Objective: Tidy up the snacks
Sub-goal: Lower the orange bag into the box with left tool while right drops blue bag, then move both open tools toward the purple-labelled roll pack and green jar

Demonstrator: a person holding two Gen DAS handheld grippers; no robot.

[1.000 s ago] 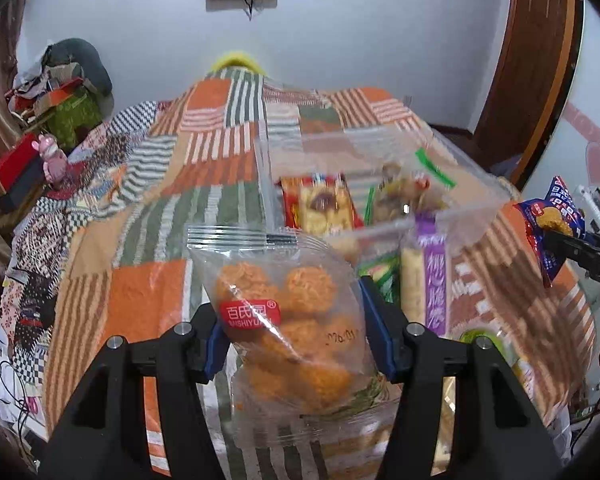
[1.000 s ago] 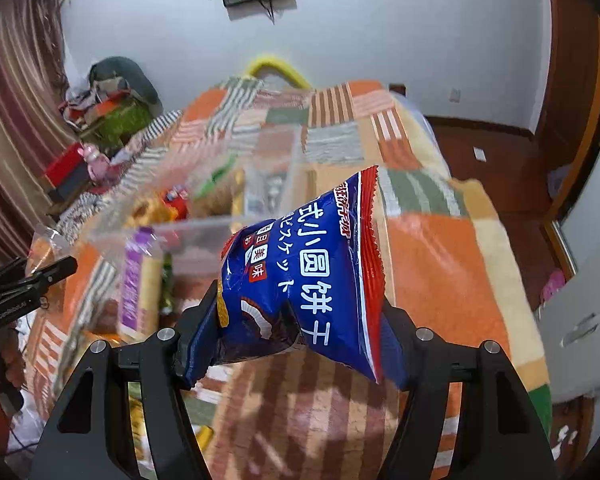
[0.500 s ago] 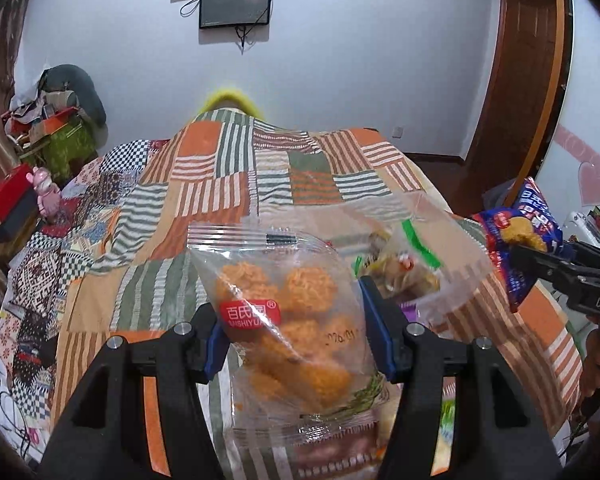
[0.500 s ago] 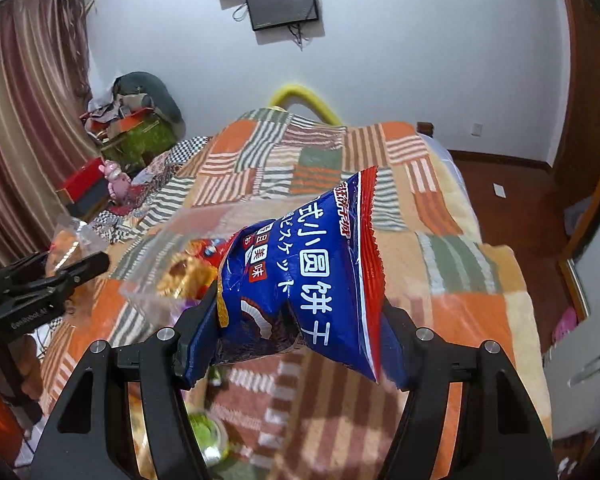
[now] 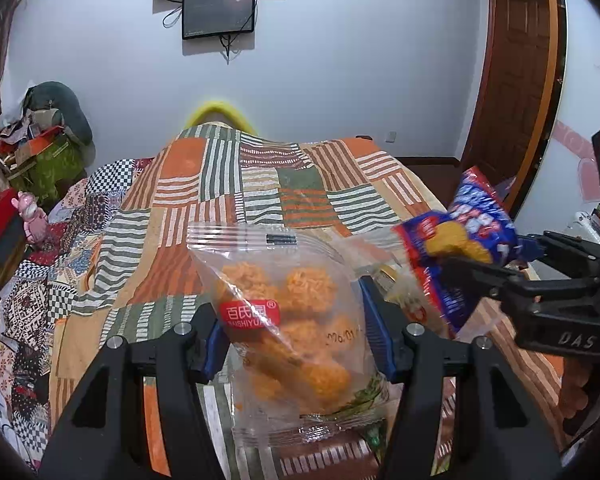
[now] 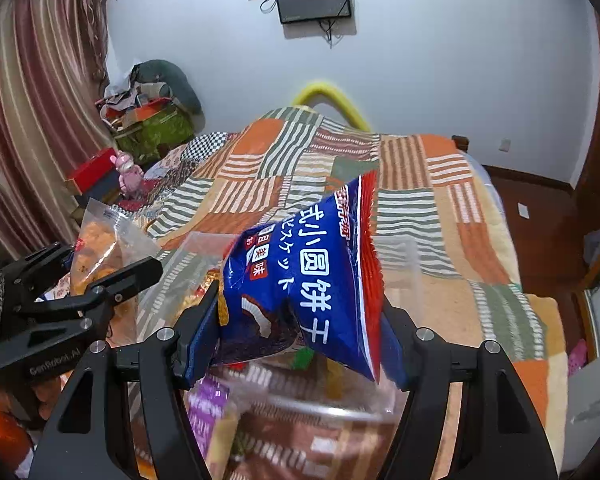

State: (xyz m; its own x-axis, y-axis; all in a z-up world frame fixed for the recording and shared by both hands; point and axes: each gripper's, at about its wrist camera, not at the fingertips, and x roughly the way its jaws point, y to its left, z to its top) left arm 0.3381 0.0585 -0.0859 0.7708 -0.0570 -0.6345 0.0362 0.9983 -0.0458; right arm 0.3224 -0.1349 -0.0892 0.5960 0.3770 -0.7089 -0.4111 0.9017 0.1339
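Observation:
My left gripper is shut on a clear bag of orange puffed snacks and holds it above the bed. My right gripper is shut on a blue and red biscuit bag. In the left wrist view the right gripper and its blue bag are close on the right. In the right wrist view the left gripper and its orange snack bag are at the left. A clear plastic box with several snack packs lies below both grippers, mostly hidden.
A patchwork quilt in orange, green and white covers the bed. Clutter, a red box and a pink toy sit at the far left. A wooden door is at the right. A purple snack pack lies below.
Both grippers have lifted with their bags and come closer together. The clear box has dropped lower in both views and is now mostly hidden behind the bags.

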